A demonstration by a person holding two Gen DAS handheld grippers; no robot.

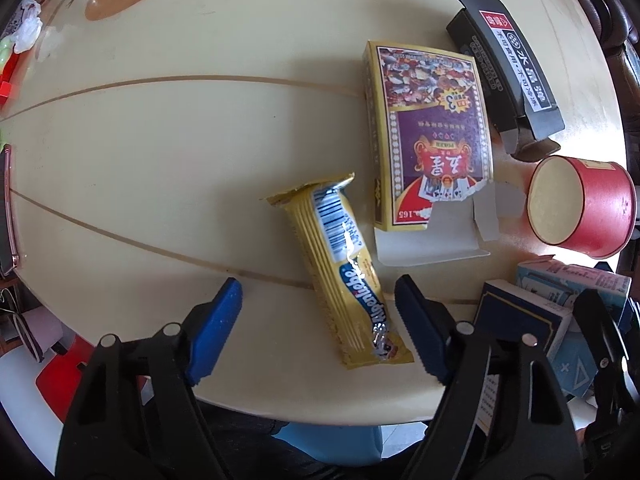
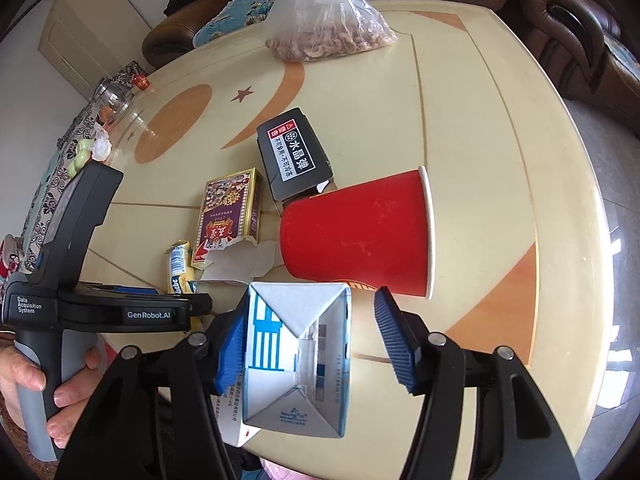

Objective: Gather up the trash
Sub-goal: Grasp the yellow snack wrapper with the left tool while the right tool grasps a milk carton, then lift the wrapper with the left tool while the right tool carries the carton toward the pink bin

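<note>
On the desk (image 1: 160, 160) we count all trash uncollected: wrapper (image 1: 344, 276), card box (image 1: 428, 136), black box (image 1: 504, 72), red cup (image 2: 360, 236). Left gripper (image 1: 316, 332) straddles the wrapper, unclosed; right gripper (image 2: 312, 340) brackets the carton (image 2: 300, 360), one pad touching.

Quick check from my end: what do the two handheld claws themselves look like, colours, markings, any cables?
Both claws have black plastic linkage arms with silver pivot pins and blue ribbed pads. The left claw shows smooth blue pad backs; the right claw shows the ridged faces. The left unit's body is black on a grey handle, printed "Data Acquisition System" and "GenRobot.AI" in white. No cables or sleeves are visible.
</note>
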